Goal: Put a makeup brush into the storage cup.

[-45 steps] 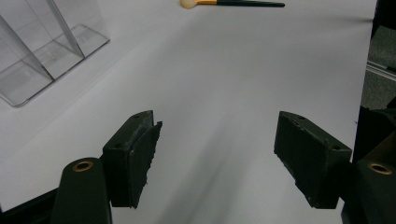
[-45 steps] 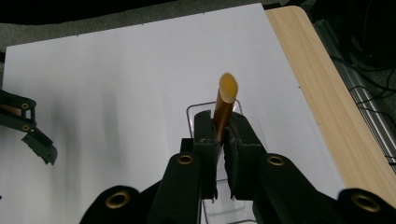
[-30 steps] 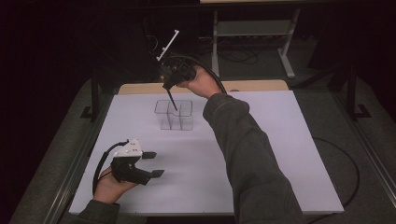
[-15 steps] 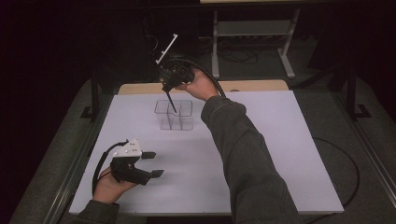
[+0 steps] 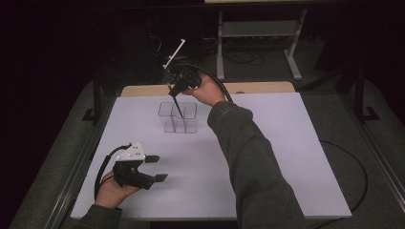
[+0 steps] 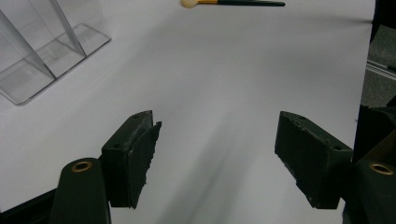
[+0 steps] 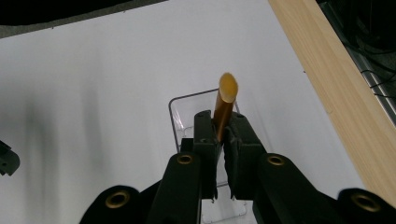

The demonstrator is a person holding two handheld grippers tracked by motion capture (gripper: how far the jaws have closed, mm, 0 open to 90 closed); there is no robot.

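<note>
Gold and black mark the brush (image 7: pixel 226 108) that we hold in our right tongs (image 7: pixel 222 133). In the right gripper view its golden ferrule rises between the two black jaws, which are clenched tight on it, and it ends in a flat, slanted amber tip that points away from us. In the high view the same brush (image 5: pixel 175 104) reads as a thin dark stick that slants down from the right tongs (image 5: pixel 175 93) into the clear organiser (image 5: pixel 178 117), its lower end inside one of the back compartments; whether it touches the bottom we cannot tell.

The clear organiser is a small see-through plastic box with upright dividers, standing on the white counter (image 5: pixel 267 157) toward its far side, near the wooden edge strip (image 5: pixel 258 88). In the right gripper view it (image 7: pixel 180 116) shows under the jaws as a rounded transparent rim.

Our left tongs (image 5: pixel 156 168) rest low over the near left part of the counter, well apart from the organiser, with a grey three-cornered plate on top. In the left gripper view the left tongs (image 6: pixel 217 156) stand released, the jaws wide apart with only bare white counter between them. Farther off in that view the organiser (image 6: pixel 44 44) shows at the upper left, and a second brush (image 6: pixel 233 3) lies flat on the counter at the top edge, with a pale round head, a gold band and a dark handle.
</note>
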